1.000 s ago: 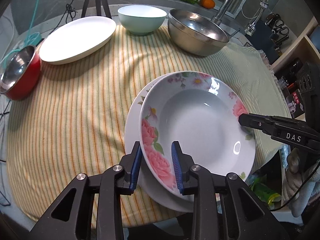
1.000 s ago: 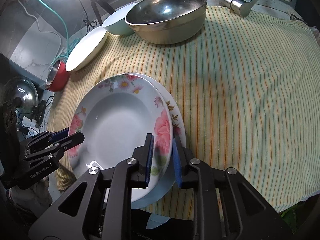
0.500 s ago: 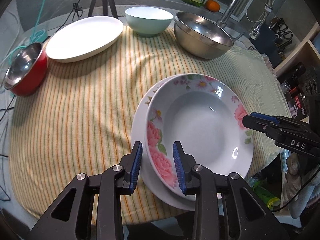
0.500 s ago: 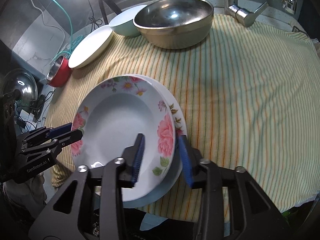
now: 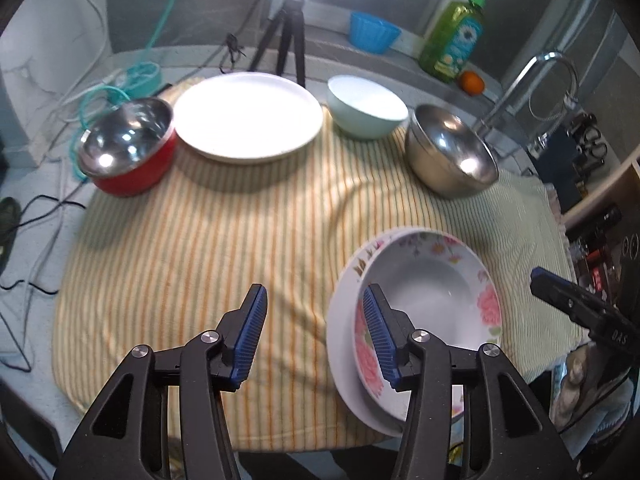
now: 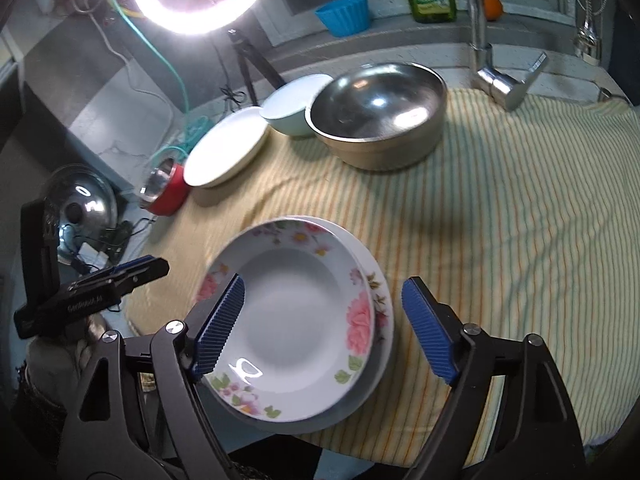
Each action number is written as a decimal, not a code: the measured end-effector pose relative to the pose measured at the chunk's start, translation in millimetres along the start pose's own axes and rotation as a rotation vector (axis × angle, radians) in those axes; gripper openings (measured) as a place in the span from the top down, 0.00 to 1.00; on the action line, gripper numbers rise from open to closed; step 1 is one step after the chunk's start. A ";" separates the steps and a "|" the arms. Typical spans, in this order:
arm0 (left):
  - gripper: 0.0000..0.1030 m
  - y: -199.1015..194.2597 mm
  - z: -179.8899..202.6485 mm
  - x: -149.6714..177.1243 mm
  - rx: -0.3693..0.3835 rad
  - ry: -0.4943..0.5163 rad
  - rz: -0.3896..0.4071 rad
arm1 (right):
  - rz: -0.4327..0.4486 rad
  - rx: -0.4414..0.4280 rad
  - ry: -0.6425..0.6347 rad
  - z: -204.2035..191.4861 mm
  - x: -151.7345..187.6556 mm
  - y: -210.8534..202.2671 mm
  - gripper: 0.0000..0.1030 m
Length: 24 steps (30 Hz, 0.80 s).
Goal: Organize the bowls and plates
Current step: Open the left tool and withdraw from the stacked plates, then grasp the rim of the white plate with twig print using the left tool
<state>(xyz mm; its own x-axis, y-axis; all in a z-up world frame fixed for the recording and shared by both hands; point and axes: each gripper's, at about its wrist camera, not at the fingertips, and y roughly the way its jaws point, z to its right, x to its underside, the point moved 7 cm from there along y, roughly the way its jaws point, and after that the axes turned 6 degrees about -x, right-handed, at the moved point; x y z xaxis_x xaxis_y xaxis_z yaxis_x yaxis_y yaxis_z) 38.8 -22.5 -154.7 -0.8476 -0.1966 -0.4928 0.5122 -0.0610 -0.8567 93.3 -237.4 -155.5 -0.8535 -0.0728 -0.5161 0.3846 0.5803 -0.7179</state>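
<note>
With both the left claw point(image 5: 314, 334) and right claw point(image 6: 322, 330) just opened wide and holding nothing, lift clear of the rose-patterned white deep plate point(image 6: 296, 320) nested on the plain white plate point(image 6: 382, 304) without nudging it.

Open striped cloth point(image 5: 208, 248) mid-table, wide clear lane from near edge toward far row. Far row blocks: red-sided steel bowl point(image 5: 128, 148) left, white plate point(image 5: 248, 116), pale green bowl point(image 5: 366, 106), big steel bowl point(image 5: 450, 154) right. Faucet point(image 6: 480, 40) far right. Stacked floral plates point(image 6: 304, 320) fill near edge. Bare cloth on the stack's right in the right wrist view.
</note>
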 end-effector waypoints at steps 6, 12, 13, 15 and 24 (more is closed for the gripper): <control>0.53 -18.2 -17.6 -32.7 -0.028 -0.021 0.053 | 0.052 -0.013 -0.099 -24.1 -20.4 -5.6 0.12; 0.53 -12.2 -43.8 -81.4 -0.003 0.050 0.064 | 0.097 -0.020 -0.063 -50.3 -49.5 7.8 0.03; 0.53 -8.1 -48.0 -90.5 0.003 0.072 0.056 | 0.095 -0.012 -0.054 -52.8 -52.3 11.9 0.03; 0.53 1.4 -54.8 -107.2 0.023 0.124 0.038 | 0.082 -0.006 -0.024 -62.1 -58.6 24.0 0.03; 0.53 61.9 -97.7 -174.0 0.067 0.227 -0.067 | 0.052 0.031 0.088 -90.9 -86.8 87.8 0.17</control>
<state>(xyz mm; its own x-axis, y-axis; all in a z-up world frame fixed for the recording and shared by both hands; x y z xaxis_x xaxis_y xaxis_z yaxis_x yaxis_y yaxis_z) 204.4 103.6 -136.9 -0.8855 0.0346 -0.4633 0.4555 -0.1325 -0.8803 169.2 -106.4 -131.3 -0.8592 0.0287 -0.5109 0.4384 0.5562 -0.7060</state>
